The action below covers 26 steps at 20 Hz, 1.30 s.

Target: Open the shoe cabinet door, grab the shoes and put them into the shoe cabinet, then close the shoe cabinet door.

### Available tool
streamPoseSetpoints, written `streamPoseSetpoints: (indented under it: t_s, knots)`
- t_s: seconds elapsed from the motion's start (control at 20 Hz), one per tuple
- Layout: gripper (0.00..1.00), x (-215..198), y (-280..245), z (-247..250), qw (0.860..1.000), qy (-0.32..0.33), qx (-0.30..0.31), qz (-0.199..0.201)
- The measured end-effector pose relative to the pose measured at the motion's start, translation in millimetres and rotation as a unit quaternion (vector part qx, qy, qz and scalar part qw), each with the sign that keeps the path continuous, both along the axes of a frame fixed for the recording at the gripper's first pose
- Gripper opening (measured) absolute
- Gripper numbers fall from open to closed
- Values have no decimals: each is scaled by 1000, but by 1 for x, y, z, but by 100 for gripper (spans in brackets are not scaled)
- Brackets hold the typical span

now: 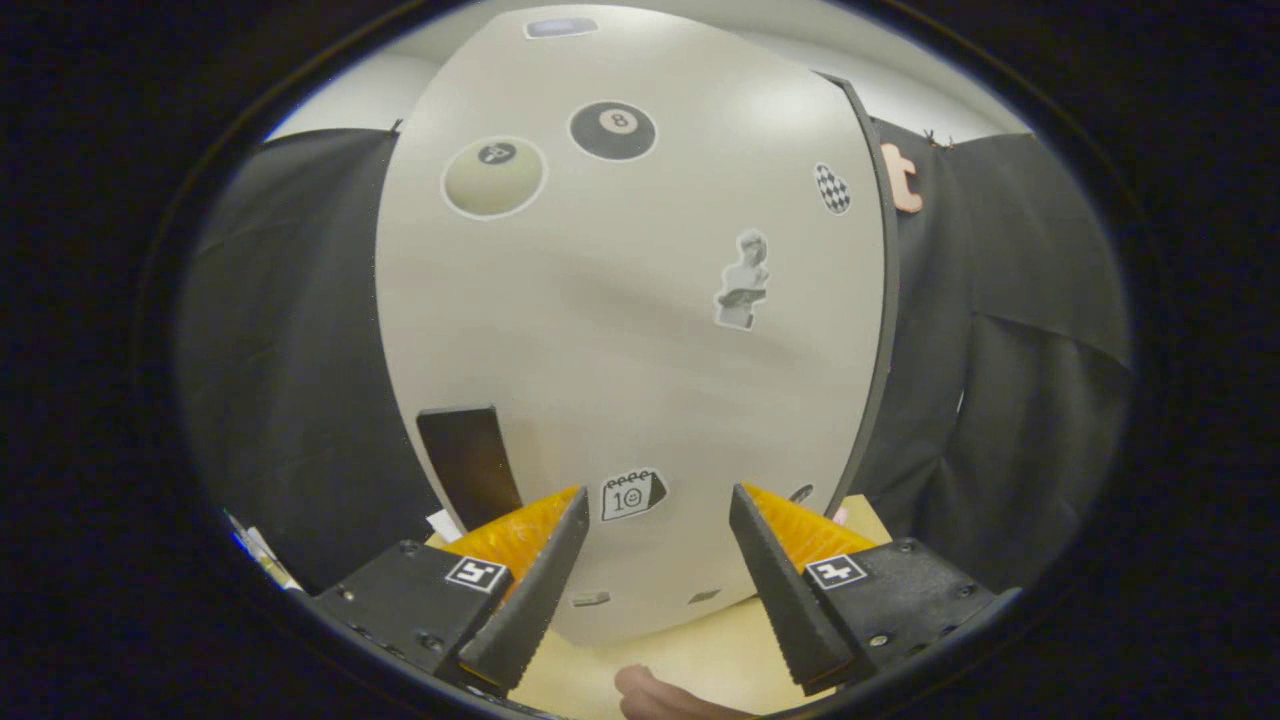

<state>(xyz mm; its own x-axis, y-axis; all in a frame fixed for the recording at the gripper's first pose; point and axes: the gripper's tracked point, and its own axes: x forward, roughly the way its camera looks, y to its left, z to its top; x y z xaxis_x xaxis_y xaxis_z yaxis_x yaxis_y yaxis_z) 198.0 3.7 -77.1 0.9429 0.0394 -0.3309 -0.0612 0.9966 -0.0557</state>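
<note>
Shoe cabinet door [620,330] beyond wide-open, empty hand-held gripper [657,505]

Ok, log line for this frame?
gripper: open, empty | cabinet door: shut, just ahead | stickers on door | shoes: not grabbed

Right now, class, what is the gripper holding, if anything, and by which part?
Nothing. The gripper is open, its fingers apart in front of the white sticker-covered shoe cabinet door, gripping no part of it.

Pale, sticker-dotted shoe cabinet door [620,330], shut, upright on the table, just ahead of the spread tool [658,505] fingers.
</note>
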Motion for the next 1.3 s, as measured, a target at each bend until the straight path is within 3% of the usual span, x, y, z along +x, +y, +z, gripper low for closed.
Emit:
streamPoseSetpoints:
  t_s: [0.5,0.75,1.3]
  knots:
    - [94,38,20,-6,999,-5,0,33]
    - [94,33,18,-9,999,2,10,34]
    - [94,-90,-22,27,1000,-29,-3,6]
